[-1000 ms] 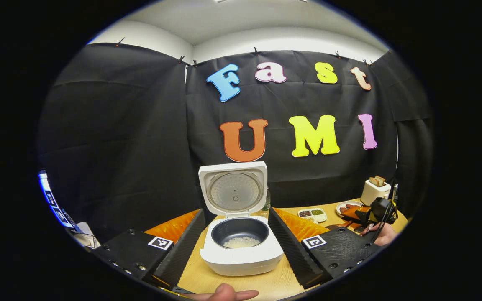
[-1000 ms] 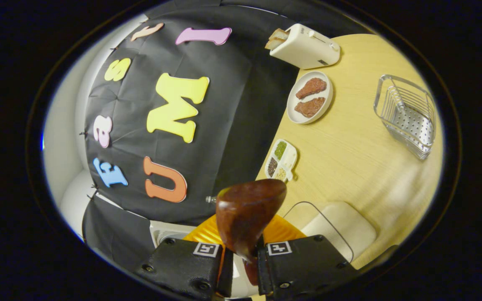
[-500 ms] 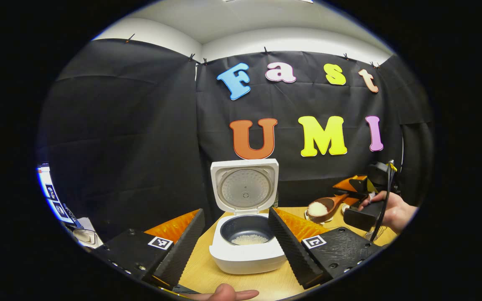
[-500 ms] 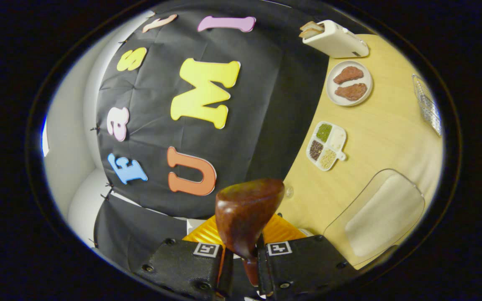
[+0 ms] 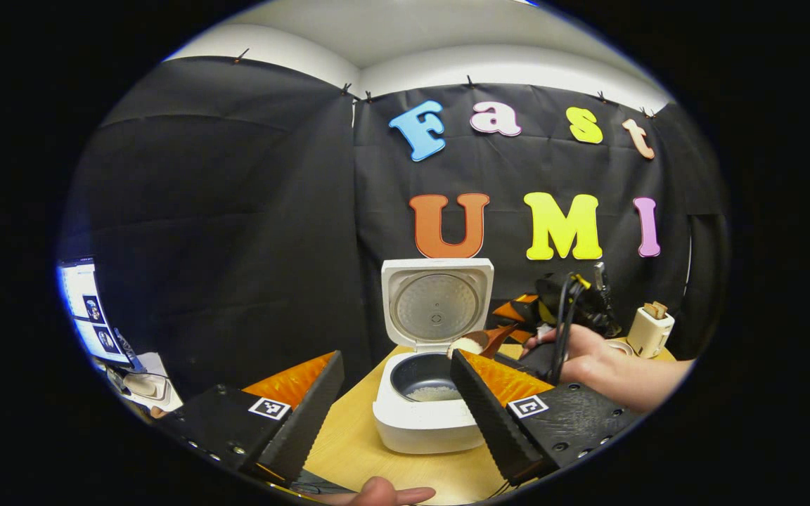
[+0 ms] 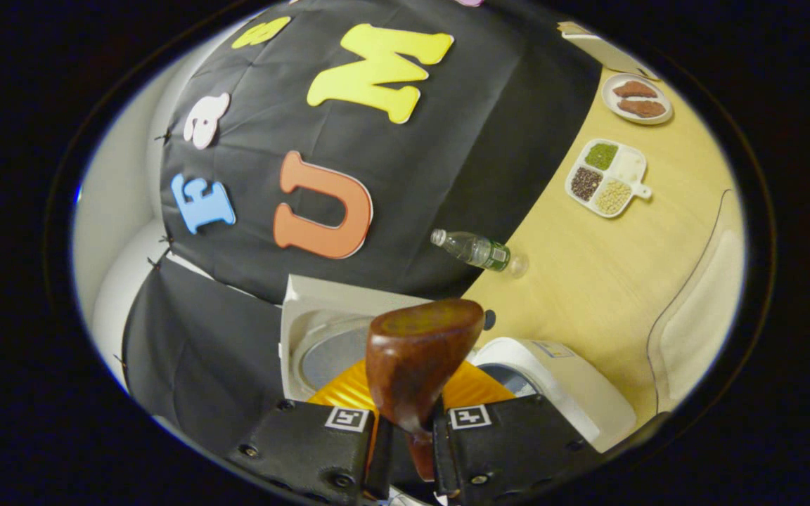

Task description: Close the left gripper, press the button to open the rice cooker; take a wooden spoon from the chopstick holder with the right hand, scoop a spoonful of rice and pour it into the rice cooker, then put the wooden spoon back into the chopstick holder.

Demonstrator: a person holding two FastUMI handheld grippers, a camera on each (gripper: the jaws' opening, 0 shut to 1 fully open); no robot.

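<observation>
1. Now my left hand-held gripper (image 5: 394, 400) rests with fingers apart, facing the open rice cooker (image 5: 425, 414).
2. My right hand-held gripper (image 6: 410, 436) clamps the wooden spoon (image 6: 419, 358), loaded, above the pot's rim.
3. Best tip slowly, bowl centred, so grains miss the surface (image 6: 588, 274).

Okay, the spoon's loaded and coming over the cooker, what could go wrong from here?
1. The wooden spoon is heaped with rice and sits near the rim of the pot, so tipping early could spill grains on the table.
2. The right gripper pinches only the thin handle; it might twist while pouring.
3. The upright lid stands close behind the spoon.
</observation>
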